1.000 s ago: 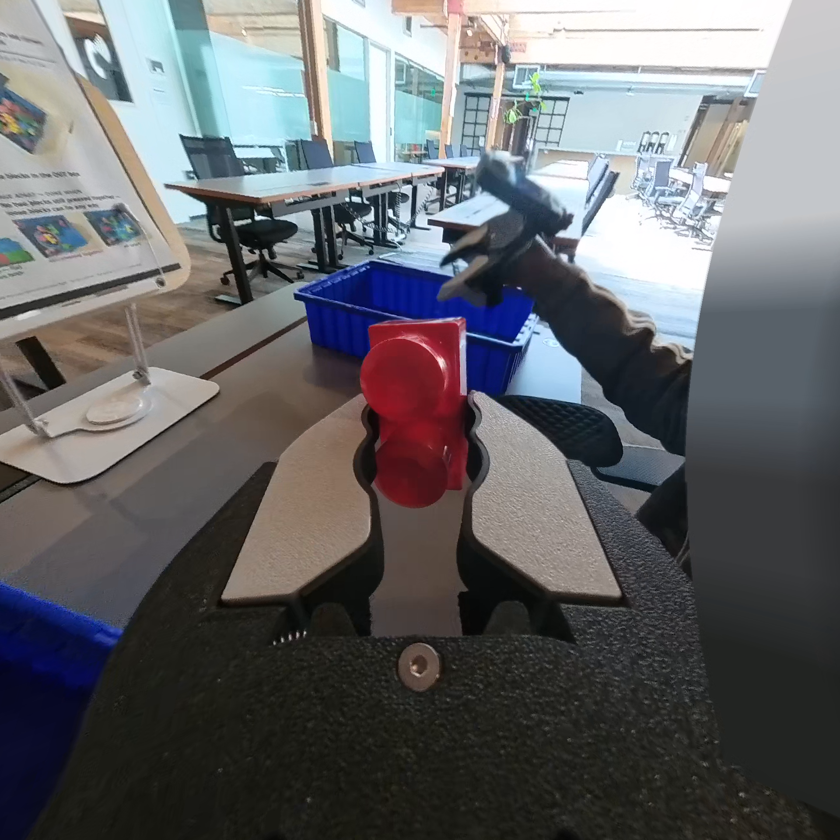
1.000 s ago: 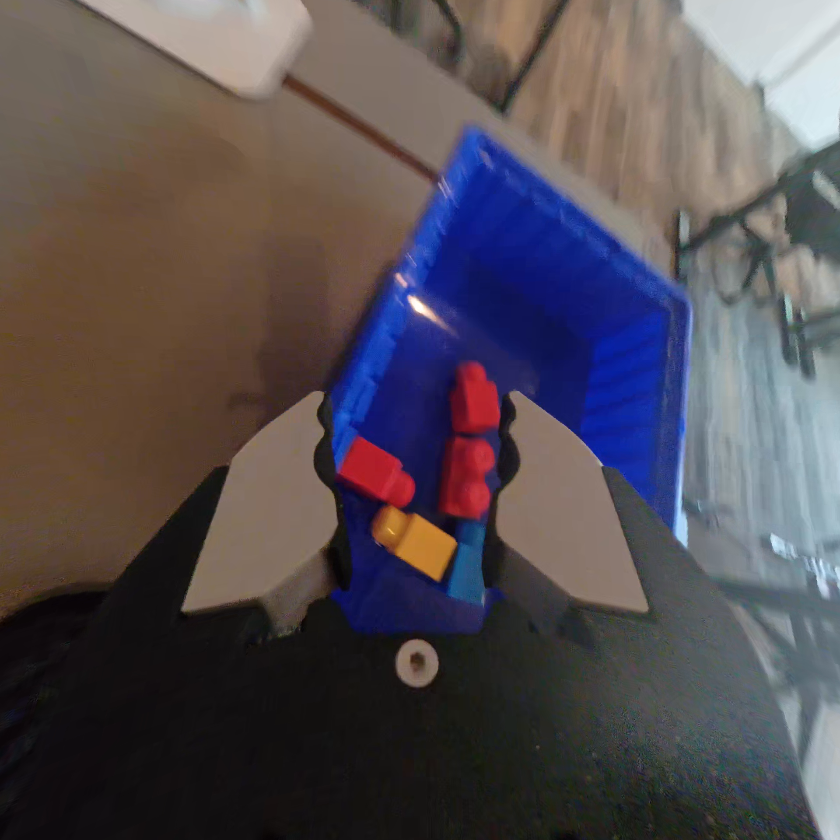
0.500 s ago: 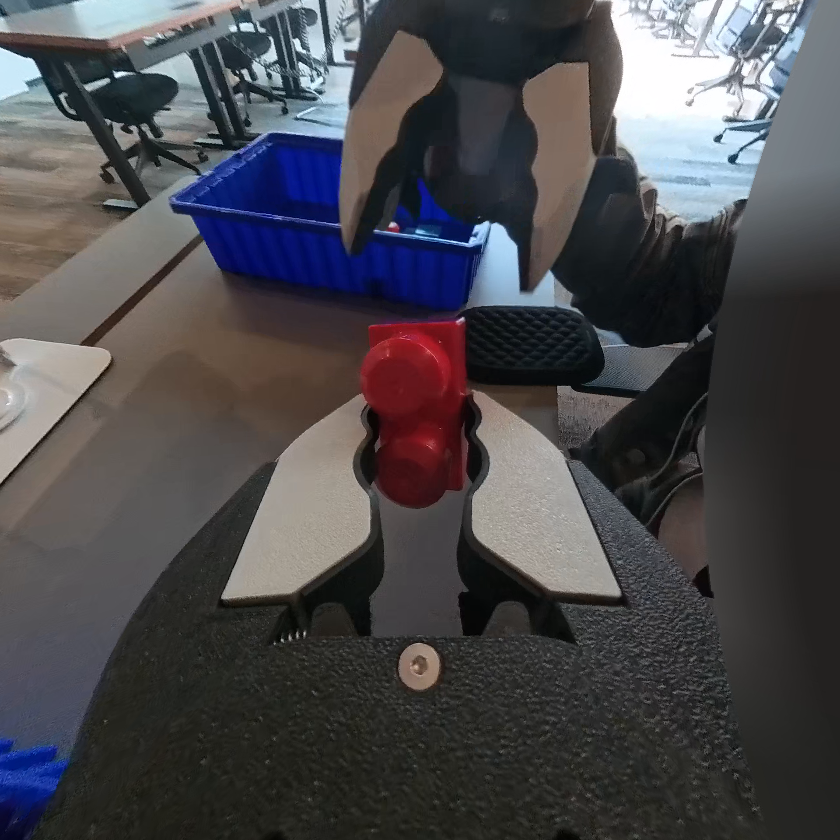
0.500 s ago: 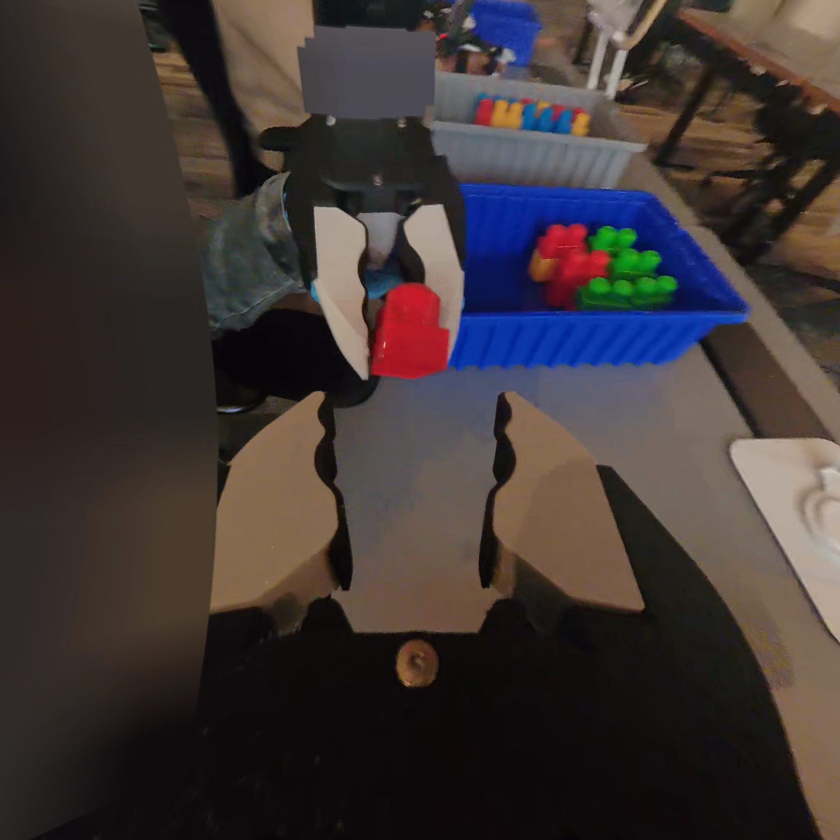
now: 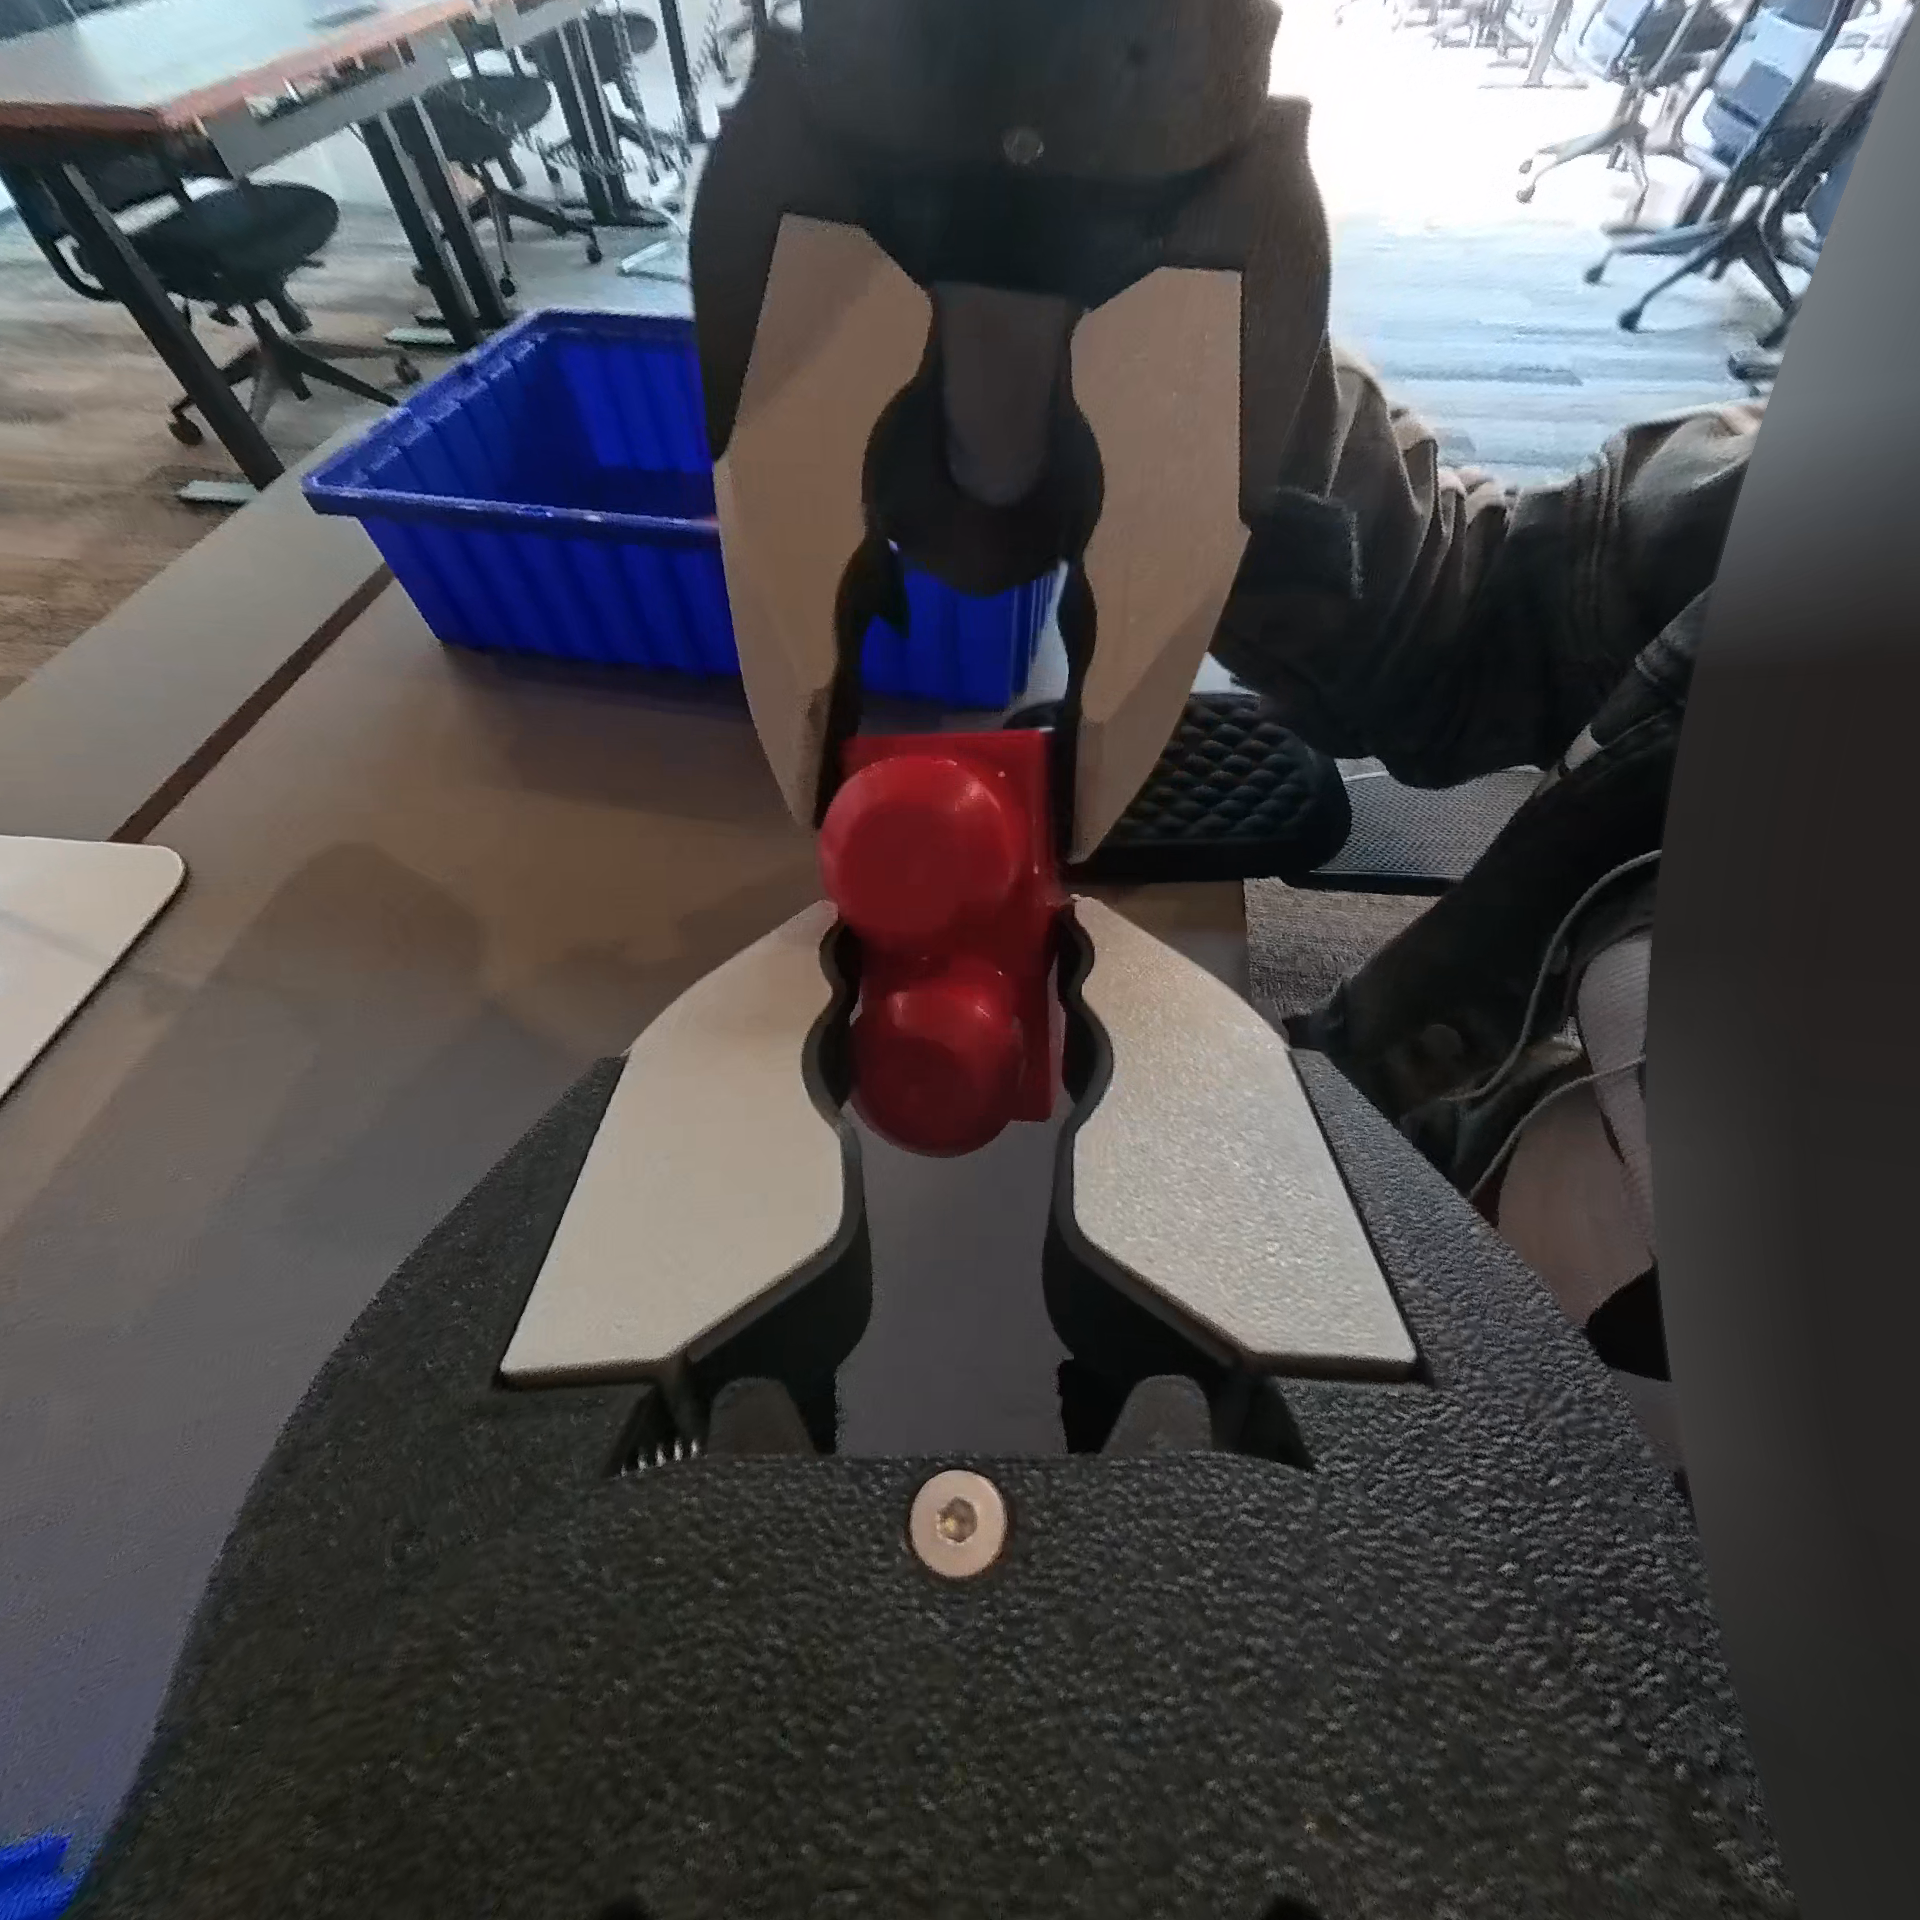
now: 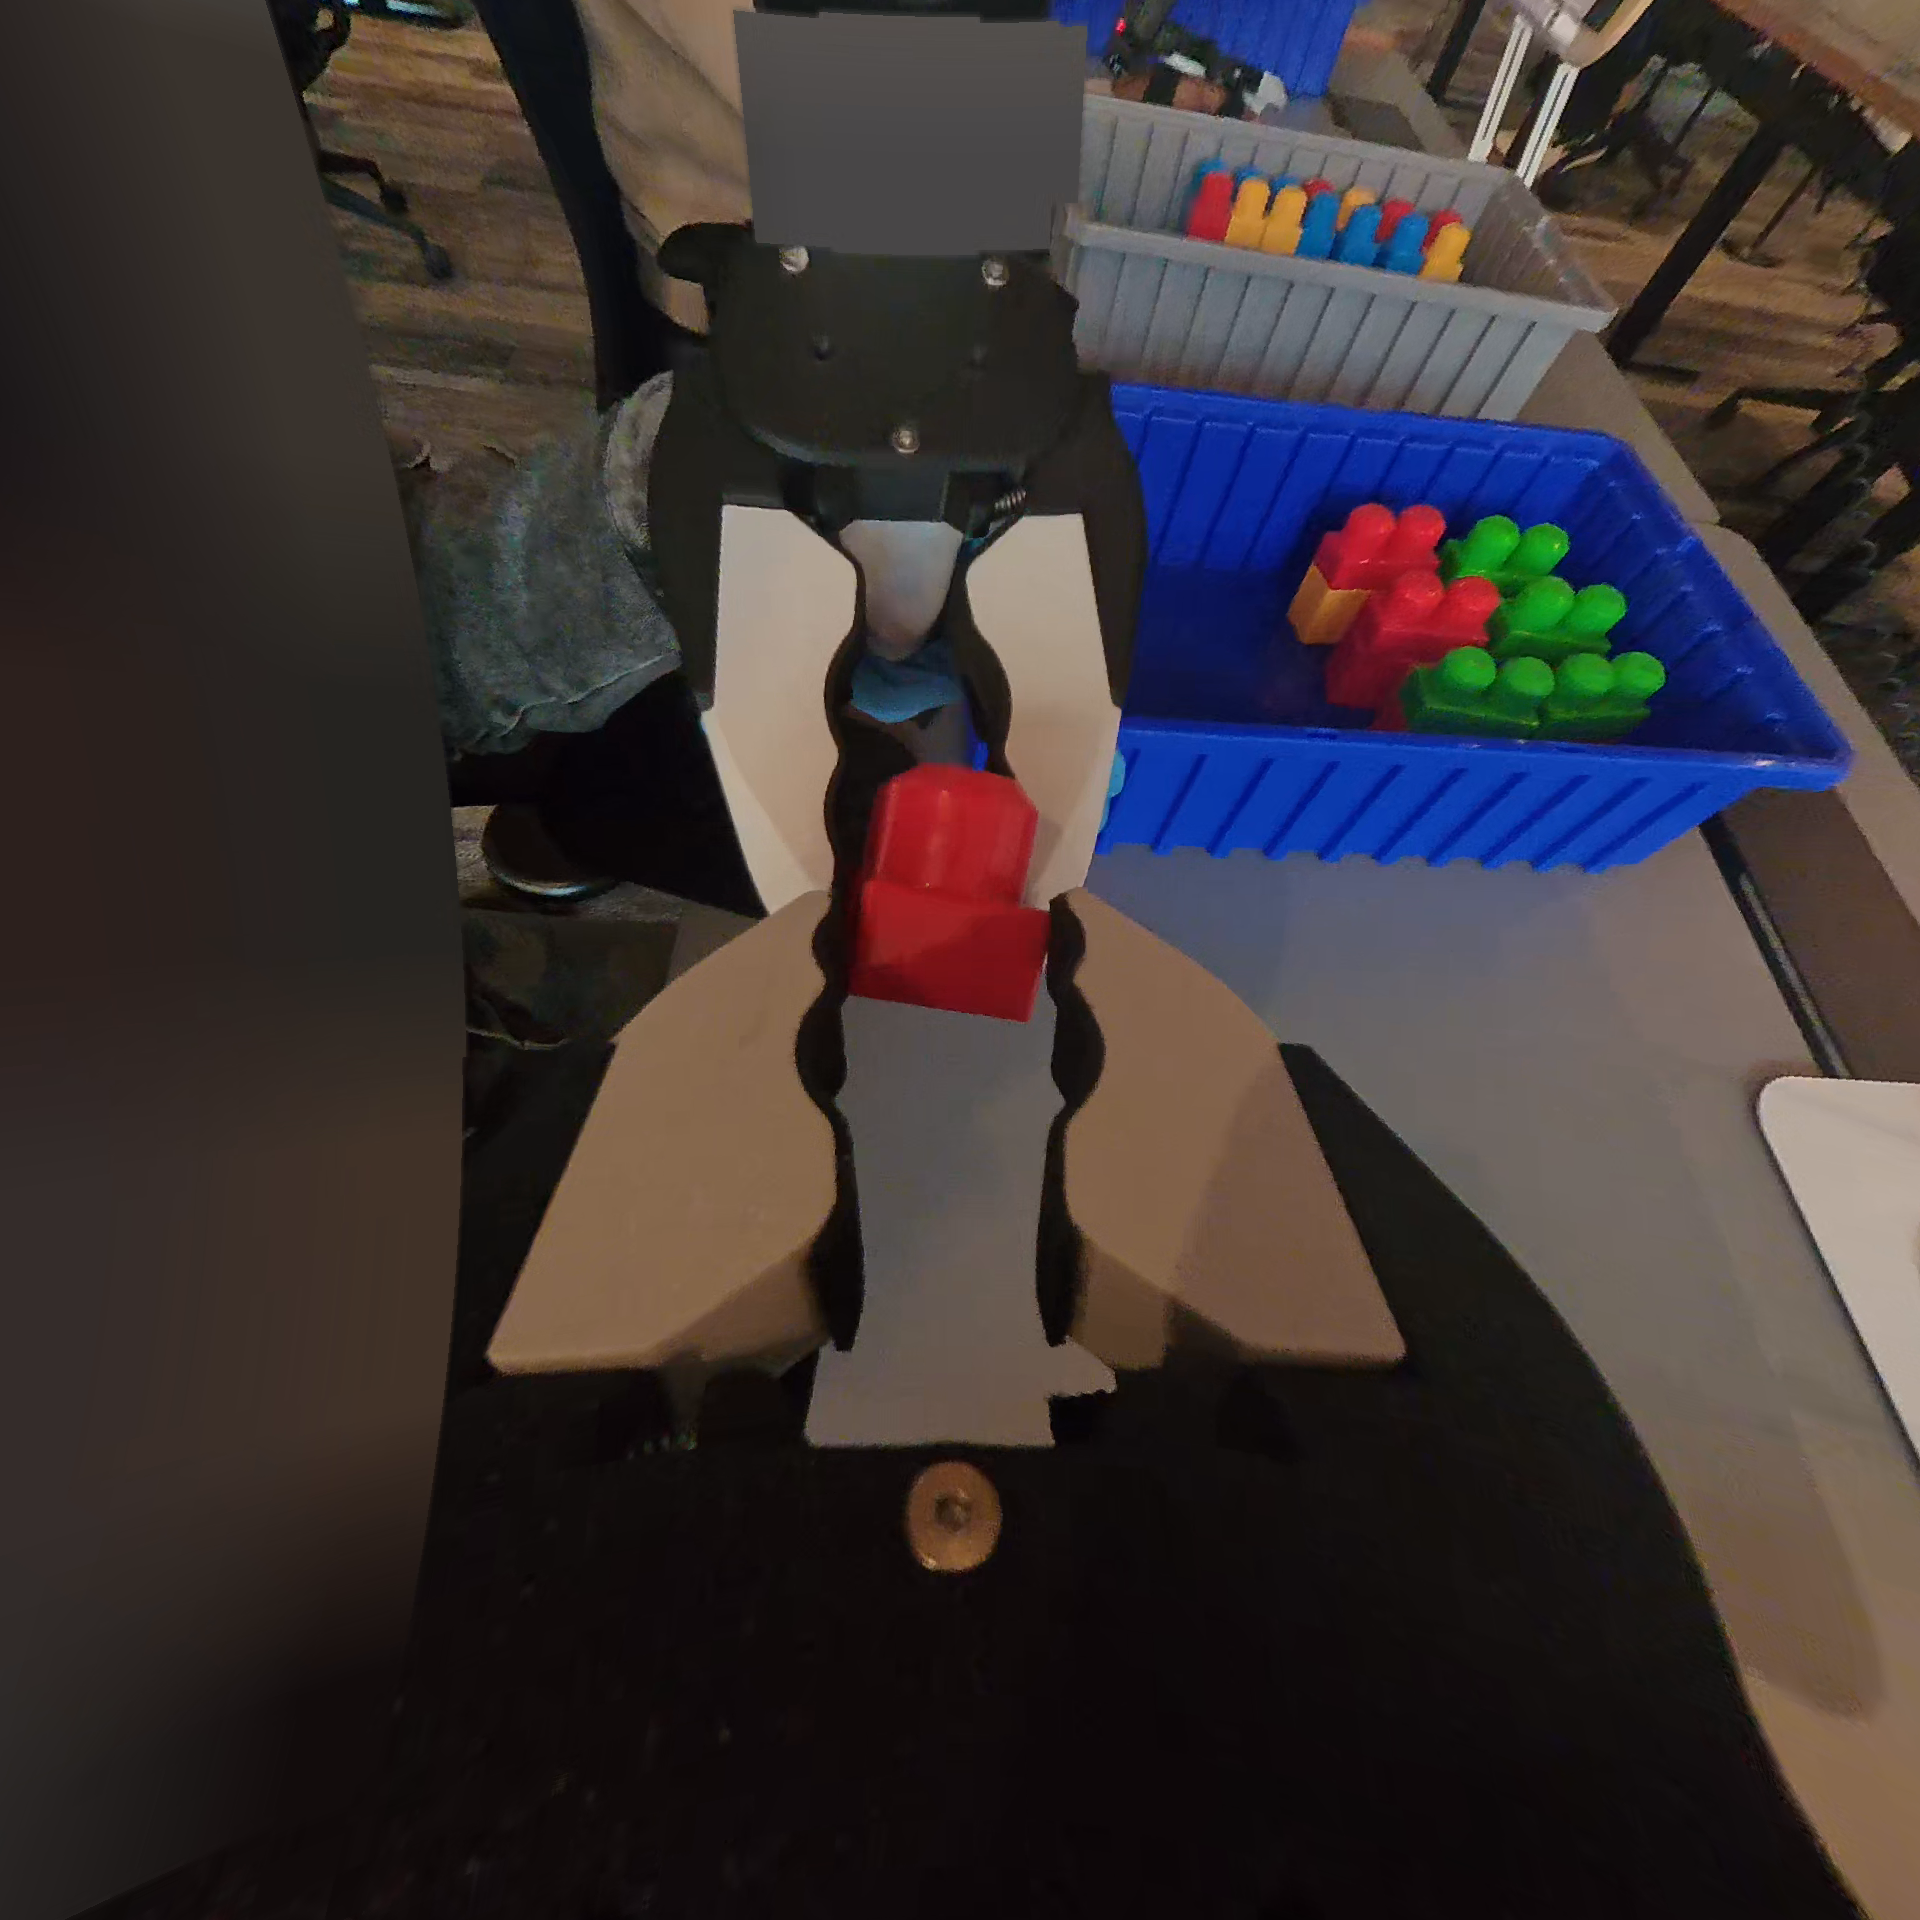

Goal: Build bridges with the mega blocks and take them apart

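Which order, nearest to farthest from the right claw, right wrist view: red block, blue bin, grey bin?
1. Red two-stud plastic block, between the right claw tips.
2. Blue ribbed plastic bin, ahead right on the table.
3. Grey ribbed plastic bin, behind the blue one.

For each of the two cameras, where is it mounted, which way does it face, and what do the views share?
Left wrist view: on the left gripper, facing the right gripper, a blue ribbed plastic bin and a dark sleeve.
Right wrist view: on the right gripper, facing the left gripper and a blue bin of blocks.
Shared: both grippers and the red two-stud plastic block.
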